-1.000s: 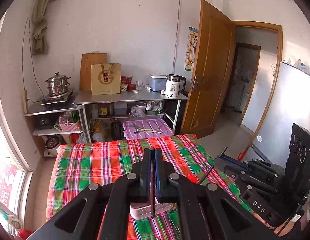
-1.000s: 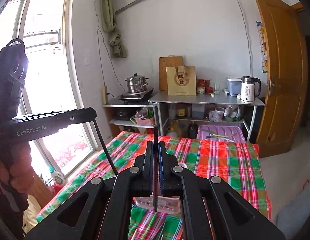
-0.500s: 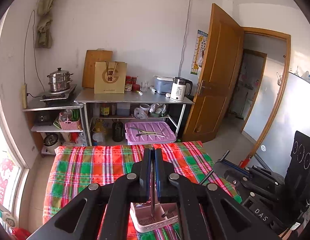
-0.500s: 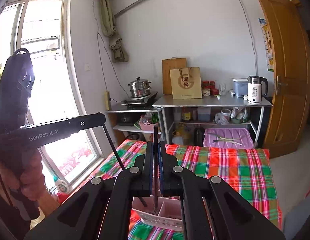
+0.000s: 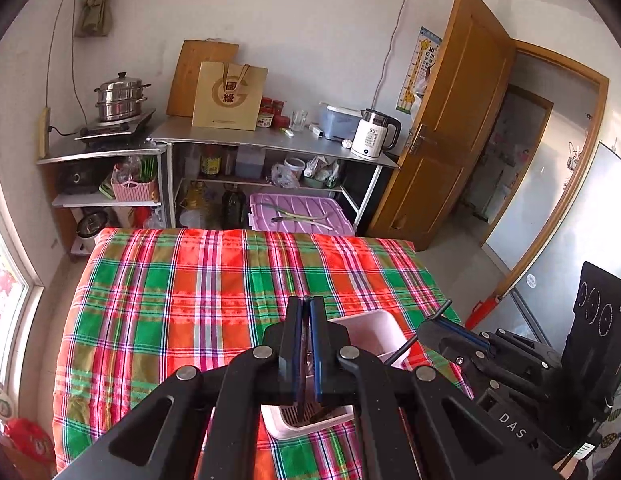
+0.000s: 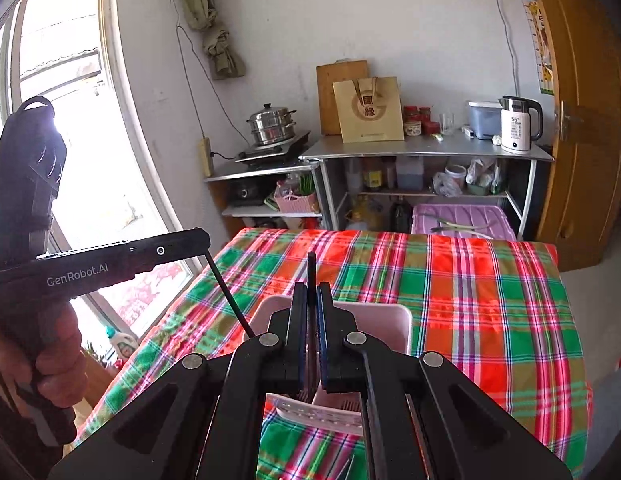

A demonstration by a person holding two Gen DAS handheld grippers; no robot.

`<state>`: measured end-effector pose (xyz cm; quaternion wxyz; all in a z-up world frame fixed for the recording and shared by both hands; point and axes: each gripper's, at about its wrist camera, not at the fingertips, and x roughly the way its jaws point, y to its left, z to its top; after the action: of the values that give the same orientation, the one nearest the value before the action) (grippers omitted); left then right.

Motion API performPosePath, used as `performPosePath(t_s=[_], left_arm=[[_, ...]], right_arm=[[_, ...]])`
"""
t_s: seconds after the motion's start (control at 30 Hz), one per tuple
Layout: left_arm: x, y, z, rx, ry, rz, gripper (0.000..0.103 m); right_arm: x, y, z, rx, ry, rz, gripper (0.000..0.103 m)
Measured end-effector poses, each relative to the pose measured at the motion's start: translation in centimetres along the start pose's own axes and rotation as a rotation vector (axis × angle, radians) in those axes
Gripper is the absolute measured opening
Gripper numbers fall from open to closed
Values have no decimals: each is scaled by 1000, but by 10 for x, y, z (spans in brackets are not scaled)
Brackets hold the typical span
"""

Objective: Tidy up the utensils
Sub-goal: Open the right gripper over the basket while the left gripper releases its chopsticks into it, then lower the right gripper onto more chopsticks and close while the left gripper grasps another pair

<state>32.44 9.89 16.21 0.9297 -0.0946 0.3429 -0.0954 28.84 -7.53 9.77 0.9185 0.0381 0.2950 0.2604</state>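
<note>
Left gripper point(image 5: 306, 314) pinched on a dark stick point(image 5: 306, 344), right gripper point(image 6: 311, 300) likewise on another stick point(image 6: 311, 270), both low centre of frame above the pink caddy point(image 5: 374, 330) on the plaid cloth point(image 5: 190, 280). Lower stick ends and caddy compartments mostly hidden behind the fingers; contents hard to make out. Compared with half a second ago, tilted further down, caddy closer and larger.
</note>
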Motion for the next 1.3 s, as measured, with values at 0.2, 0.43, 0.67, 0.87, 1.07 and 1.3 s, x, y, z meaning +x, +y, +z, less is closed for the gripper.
performPosePath(t_s=[0.2,0.43,0.67,0.87,1.07,1.3], left_arm=[[-10,-1,-3,21,-29,30,15],[-43,-8,-9,53,-114,75,30],[-87,-18,-34,60,-194,69,30],[-117,-28,-76,71,-232,37,30],[-121,-45,-121,96,-204,-18,30],[-96,-61,-163,97,-126,-59,30]], right_arm=[[-11,-2,-2,-7,-7,1,13],[-37,-2,-4,-16,-51,-11,17],[-80,-2,-24,-37,-106,-23,20],[-111,-6,-56,-41,-117,-22,20],[-124,-12,-90,-34,-102,-47,20],[-120,-28,-119,7,-48,-57,20]])
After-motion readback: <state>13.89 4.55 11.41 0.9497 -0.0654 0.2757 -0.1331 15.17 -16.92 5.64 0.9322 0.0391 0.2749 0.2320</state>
